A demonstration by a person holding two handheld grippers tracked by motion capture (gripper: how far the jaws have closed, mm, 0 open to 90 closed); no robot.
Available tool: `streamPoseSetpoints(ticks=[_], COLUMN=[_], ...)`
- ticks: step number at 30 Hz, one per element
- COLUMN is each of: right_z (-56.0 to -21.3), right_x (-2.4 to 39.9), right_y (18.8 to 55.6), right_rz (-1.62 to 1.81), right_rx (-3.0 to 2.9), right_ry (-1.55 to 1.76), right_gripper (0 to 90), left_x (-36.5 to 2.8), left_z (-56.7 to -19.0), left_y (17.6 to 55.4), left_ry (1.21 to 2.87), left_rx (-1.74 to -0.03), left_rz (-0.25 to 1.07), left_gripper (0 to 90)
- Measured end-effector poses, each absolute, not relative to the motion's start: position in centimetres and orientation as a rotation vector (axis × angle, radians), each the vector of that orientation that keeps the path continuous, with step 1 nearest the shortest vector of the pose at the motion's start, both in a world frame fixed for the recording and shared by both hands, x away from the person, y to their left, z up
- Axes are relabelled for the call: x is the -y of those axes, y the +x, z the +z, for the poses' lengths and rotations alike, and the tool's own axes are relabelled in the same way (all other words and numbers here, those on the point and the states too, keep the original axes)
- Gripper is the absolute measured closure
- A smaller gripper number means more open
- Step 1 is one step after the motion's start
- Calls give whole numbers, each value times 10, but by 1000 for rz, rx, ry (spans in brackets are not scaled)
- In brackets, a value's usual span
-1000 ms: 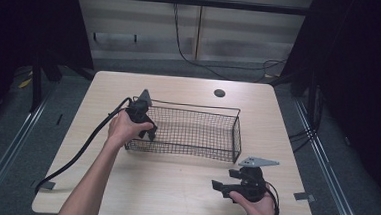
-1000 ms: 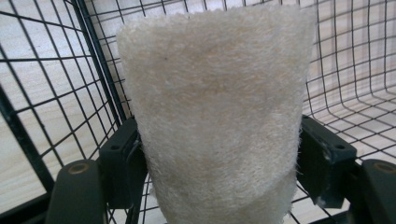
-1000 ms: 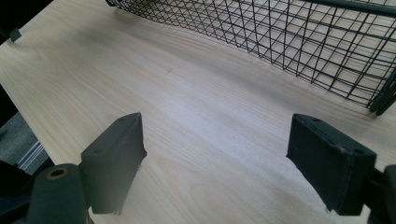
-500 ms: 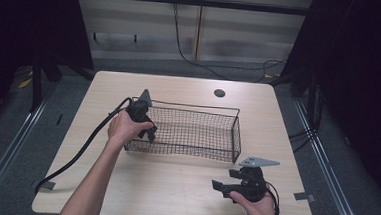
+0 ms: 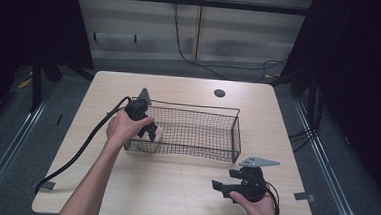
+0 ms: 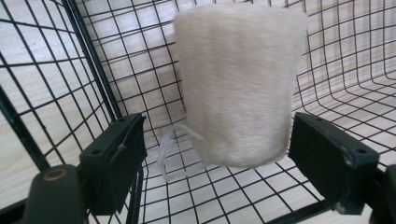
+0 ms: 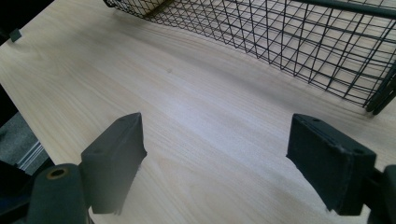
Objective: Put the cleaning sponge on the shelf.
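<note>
Right, cream spool of thread [image 6: 238, 84] sits inside the wire basket [image 5: 213, 111], at its left end, close to the corner. Shape is a tapered cylinder; in the left gripper view its long axis runs up and away from the camera, wider end far, narrower rounded end near. Looks blurred there, and whether it rests on the mesh floor I can't tell. A loose thread end [image 6: 166, 149] hangs off the near end, by the left jaw. Left gripper [image 6: 219, 158] reaches in over the basket's left end, jaws spread wide on both sides of the spool, neither touching it. Nothing else seen in the basket. Right gripper [image 5: 223, 188] lies low on the wooden table [image 5: 173, 186], in front of the basket's right corner, well apart from the spool, jaws apart over bare wood.
</note>
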State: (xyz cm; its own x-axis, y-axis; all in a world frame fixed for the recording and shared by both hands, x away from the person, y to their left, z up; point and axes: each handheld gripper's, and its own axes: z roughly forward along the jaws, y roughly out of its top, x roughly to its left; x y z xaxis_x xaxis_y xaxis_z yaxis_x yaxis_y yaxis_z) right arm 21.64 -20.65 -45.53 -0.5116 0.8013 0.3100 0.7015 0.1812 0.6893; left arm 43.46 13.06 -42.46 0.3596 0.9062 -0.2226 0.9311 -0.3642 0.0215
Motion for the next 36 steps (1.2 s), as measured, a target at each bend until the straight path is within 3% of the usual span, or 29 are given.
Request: streamPoseSetpoints(ticks=[24, 28, 36], right_z=[-455, -455, -455], right_x=[207, 207, 207], right_y=[216, 216, 217], right_rz=[1247, 1247, 1248], right_rx=[-2314, -2313, -2312], right_ry=[1488, 1489, 1486], right_gripper=[186, 186, 187], left_x=[-151, -161, -176], left_z=[-395, -392, -383], left_y=[416, 411, 400], left_ry=[2368, 2340, 2265], left_rx=[-1432, -1400, -1324], left_rz=[-188, -170, -167], left_gripper=[181, 228, 231])
